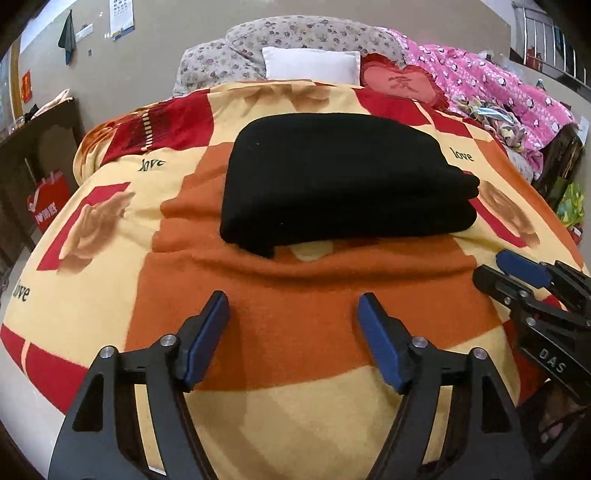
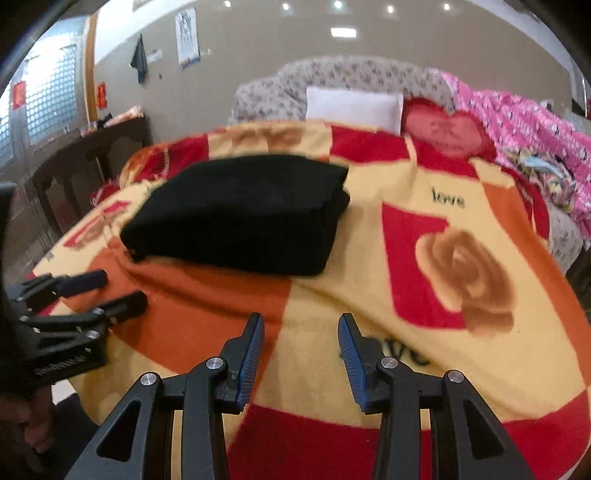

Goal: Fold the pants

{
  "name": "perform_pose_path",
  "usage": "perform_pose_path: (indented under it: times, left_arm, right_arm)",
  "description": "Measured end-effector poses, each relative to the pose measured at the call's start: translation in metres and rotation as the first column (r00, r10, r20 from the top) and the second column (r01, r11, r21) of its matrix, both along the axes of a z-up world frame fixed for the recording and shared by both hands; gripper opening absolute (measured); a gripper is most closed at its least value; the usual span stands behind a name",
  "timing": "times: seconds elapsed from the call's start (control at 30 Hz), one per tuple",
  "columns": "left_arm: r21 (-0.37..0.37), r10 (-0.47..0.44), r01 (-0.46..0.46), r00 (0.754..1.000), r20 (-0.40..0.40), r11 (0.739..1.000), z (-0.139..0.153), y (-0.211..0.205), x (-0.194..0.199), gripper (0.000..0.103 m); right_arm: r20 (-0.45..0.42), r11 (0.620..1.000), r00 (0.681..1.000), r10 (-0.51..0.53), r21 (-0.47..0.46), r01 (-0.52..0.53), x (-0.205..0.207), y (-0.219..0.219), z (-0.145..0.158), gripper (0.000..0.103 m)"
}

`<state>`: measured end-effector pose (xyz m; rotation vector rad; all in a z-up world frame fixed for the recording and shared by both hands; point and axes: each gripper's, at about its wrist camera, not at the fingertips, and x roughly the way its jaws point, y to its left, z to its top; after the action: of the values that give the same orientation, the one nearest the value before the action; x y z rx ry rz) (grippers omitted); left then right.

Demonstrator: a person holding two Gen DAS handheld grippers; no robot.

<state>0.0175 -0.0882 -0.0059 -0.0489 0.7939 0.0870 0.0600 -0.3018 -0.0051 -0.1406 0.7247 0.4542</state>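
Our left gripper (image 1: 291,314) hovers with fingers spread wide, gripping nothing. Our right gripper (image 2: 301,334) is likewise parted and empty, beside it. Just ahead, the black pants (image 1: 340,177) lie folded in a thick stack on the patterned blanket (image 1: 295,295), a white pillow (image 1: 312,64) beyond.

Blurred throughout in the right wrist view, most of all the folded black pants (image 2: 240,214) and the blanket (image 2: 443,295) lettering near the right gripper (image 2: 301,332). Cut off at the right edge of the left wrist view: right gripper's body. Hidden under the pants: a pale patch of blanket (image 1: 310,251), only its near edge peeking out. Too small to read: wall poster (image 1: 122,18).
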Motion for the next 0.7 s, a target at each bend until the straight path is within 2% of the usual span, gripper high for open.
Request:
perform_pose_path:
  times: [0.23,0.33,0.7]
  left_arm:
    - [-0.007,-0.017,0.016,1.000,-0.014,1.000,-0.0005,-0.0016,0.0023,0.086]
    - [-0.015,-0.032,0.032,0.999,-0.035,0.999,-0.0023,-0.0025,0.0048,0.102]
    - [-0.015,-0.037,0.037,0.998,-0.044,0.999,-0.0025,-0.0034,0.0056,0.102]
  right_arm:
    - [0.005,1.000,1.000,-0.004,-0.003,0.004,-0.0017,0.0010,-0.0005,0.043]
    - [0.009,1.000,1.000,-0.005,-0.013,0.005,-0.0013,0.0021,-0.0010,0.044]
    - [0.009,1.000,1.000,-0.005,-0.014,0.005,-0.0014,0.0025,-0.0009,0.045]
